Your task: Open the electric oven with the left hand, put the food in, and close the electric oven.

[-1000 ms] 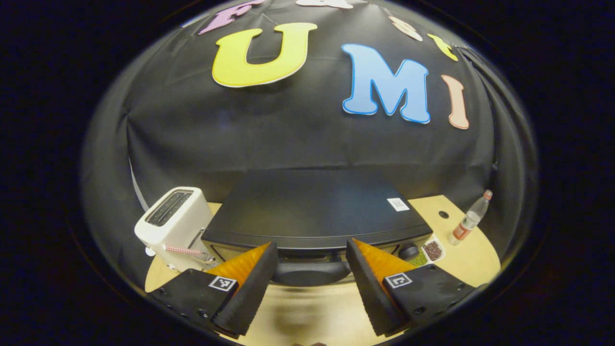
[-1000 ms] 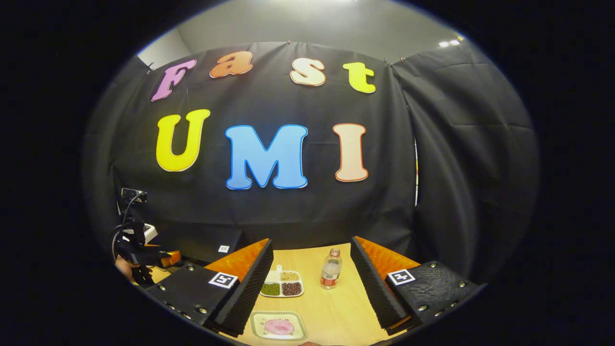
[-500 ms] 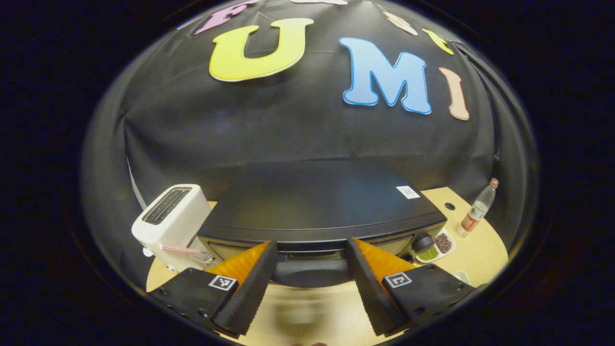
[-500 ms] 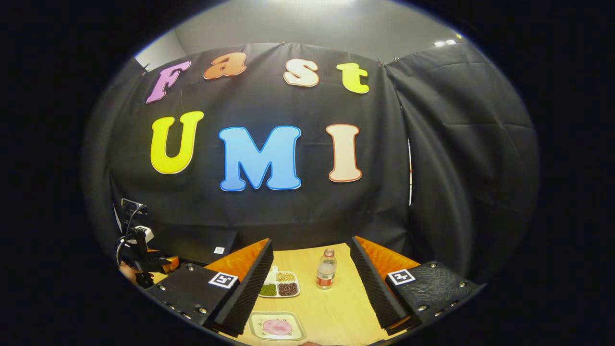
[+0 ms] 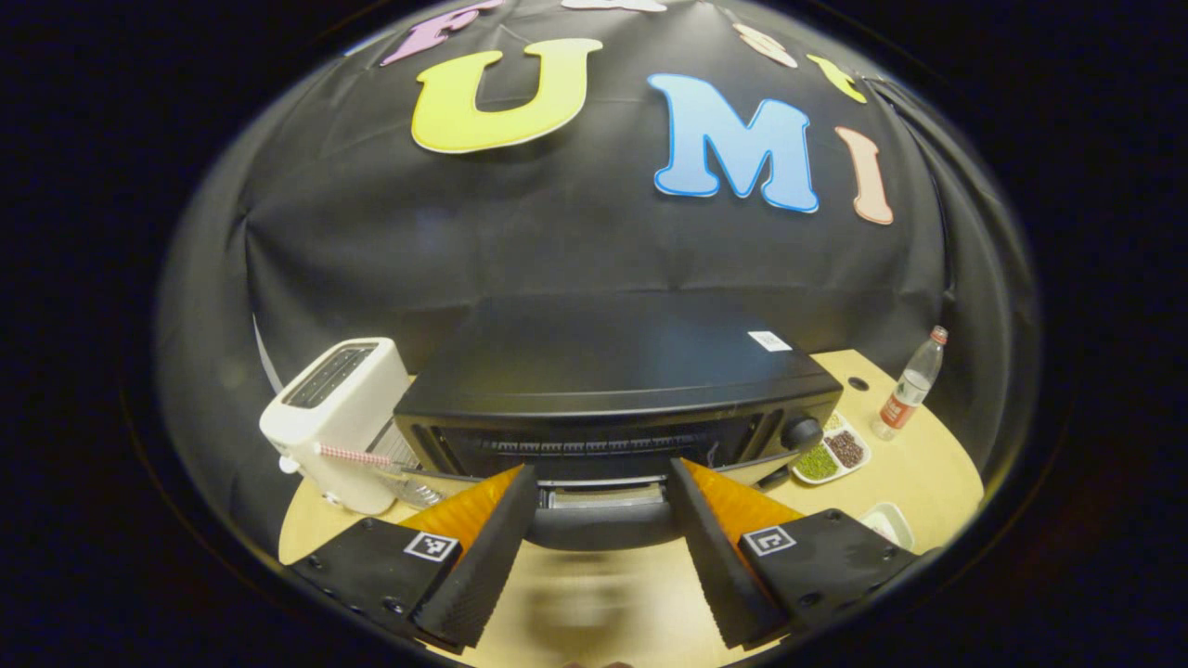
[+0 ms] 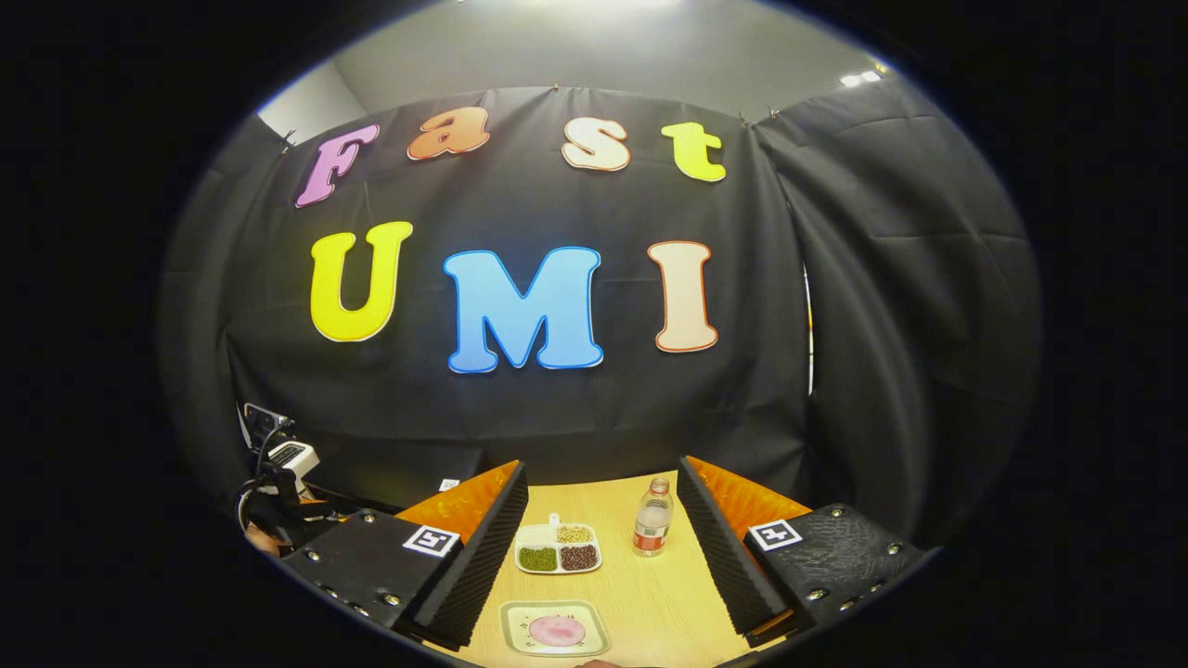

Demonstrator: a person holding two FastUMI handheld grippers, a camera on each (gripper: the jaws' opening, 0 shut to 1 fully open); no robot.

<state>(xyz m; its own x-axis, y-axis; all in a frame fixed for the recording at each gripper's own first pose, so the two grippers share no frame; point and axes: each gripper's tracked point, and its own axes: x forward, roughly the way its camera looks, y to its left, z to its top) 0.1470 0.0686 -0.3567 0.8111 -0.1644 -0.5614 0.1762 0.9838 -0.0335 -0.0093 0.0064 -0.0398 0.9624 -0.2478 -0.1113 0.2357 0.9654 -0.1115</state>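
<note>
Oven door (image 5: 594,482) is partly open on the one black electric oven (image 5: 613,371), which stands on the wooden table (image 5: 928,464) in the left gripper view. The dark handle (image 5: 601,527) of the door lies between the two fingers of the left gripper (image 5: 601,520). These fingers stand well apart, and I cannot tell if they press on the handle. Inside the gap, one wire rack is visible. One knob (image 5: 802,432) sits at the right front of the oven.

One white toaster (image 5: 332,417) with two slots stands just beside the oven, on its left. On the other side lie one divided tray (image 5: 831,453) with small portions of beans and one clear bottle (image 5: 908,397) with a red cap.

In the right gripper view, the right gripper (image 6: 603,557) hangs above the table with its fingers spread and nothing between them. Below it sits one square plate (image 6: 555,631) with one pink piece of food (image 6: 557,630) on it. Farther away are the same tray with three portions and the bottle, near each other but not touching. At the left edge the left gripper is seen, held by a hand (image 6: 262,540).
</note>
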